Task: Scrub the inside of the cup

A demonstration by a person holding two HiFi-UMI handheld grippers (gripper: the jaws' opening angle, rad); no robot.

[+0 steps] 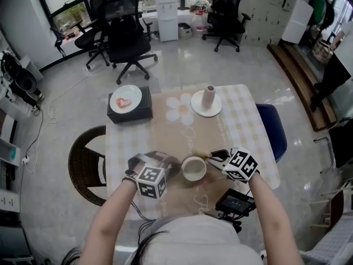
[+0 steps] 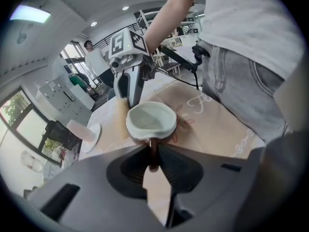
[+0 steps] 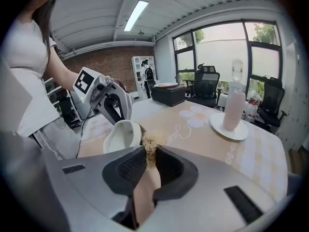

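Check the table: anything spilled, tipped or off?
Nothing stands out. The left gripper is shut on the handle of the cup, the right gripper pinches a fibre scrubber by its rim, and the tall tumbler stands upright on its saucer. No spill shows.

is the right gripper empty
No, the right gripper is clamped on a straw-coloured fibre scrubber, which pokes out between its jaws right beside the cup.
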